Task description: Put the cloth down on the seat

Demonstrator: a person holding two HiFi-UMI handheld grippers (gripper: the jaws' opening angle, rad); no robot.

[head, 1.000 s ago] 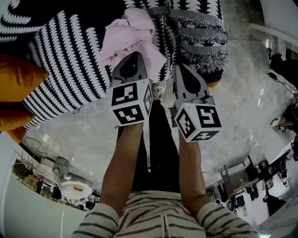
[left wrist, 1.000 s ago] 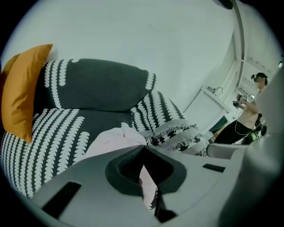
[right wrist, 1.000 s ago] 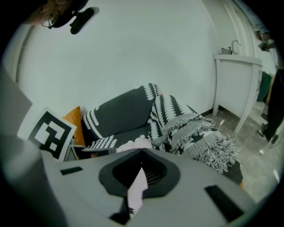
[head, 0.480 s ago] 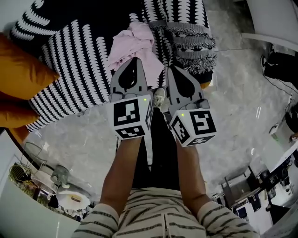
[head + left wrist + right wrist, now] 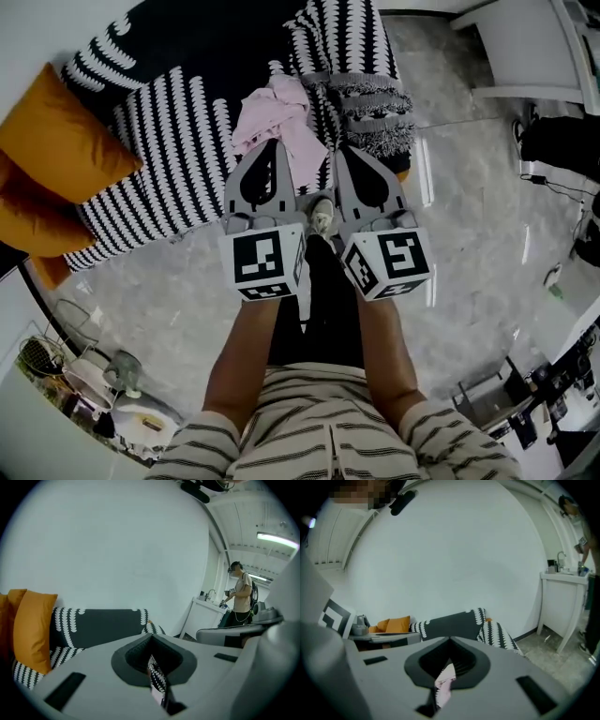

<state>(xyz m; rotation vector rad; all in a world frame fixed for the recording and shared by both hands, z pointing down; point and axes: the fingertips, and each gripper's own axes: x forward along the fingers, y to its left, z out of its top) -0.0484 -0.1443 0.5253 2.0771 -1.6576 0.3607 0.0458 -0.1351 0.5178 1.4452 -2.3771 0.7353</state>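
Note:
The pink cloth lies crumpled on the sofa seat, which is covered with a black-and-white patterned throw. Beside it on the right is the throw's fringed end. My left gripper is held in the air with its tip over the cloth's near edge, jaws shut and holding nothing. My right gripper hangs beside it, also shut and not holding anything. In the left gripper view the left gripper shows only patterned throw through its slit. In the right gripper view a strip of the pink cloth shows below the right gripper.
Orange cushions lean at the sofa's left end. Marble floor surrounds the sofa. A white chair and a black bag are at the right. A person stands at a white counter farther off.
Both grippers have risen together away from the sofa, staying shut. The pink cloth has stayed on the seat. The sofa now looks smaller and farther off.

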